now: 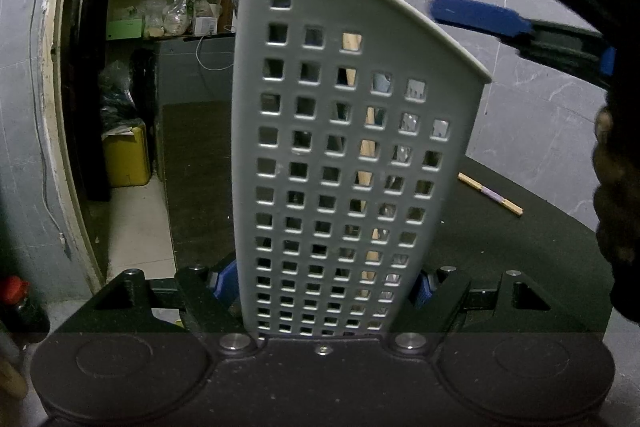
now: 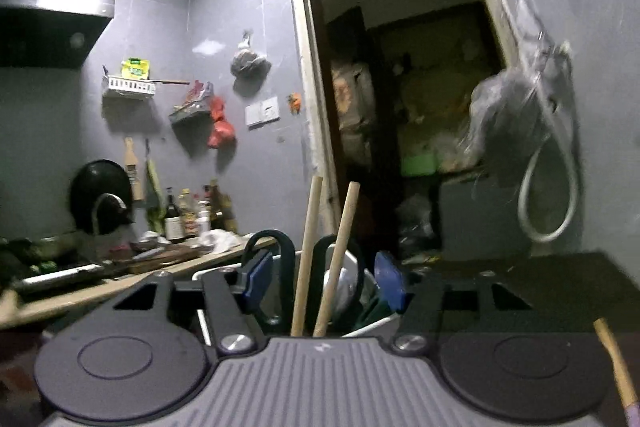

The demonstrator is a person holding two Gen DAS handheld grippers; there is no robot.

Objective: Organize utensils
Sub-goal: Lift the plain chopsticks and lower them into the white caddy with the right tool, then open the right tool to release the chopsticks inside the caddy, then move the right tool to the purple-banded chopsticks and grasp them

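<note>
1. Left gripper (image 1: 322,291) clamped across the base of the grey perforated holder (image 1: 344,155), which stands upright on the dark tabletop (image 1: 520,247). If that hold slips, the tall holder could tip.
2. Right gripper (image 2: 320,283) open, nothing held; its jaws straddle two wooden handles (image 2: 320,259) above the rim. Closing or swinging here could snag them.
3. Holder contents: the wooden handles, dark looped handles (image 2: 276,251), probably a pale spoon; dim view.
4. One chopstick (image 1: 490,194) lies loose on the table, not yet stowed.

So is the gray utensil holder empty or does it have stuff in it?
Not empty: the holder has wooden handles sticking out the top.
</note>
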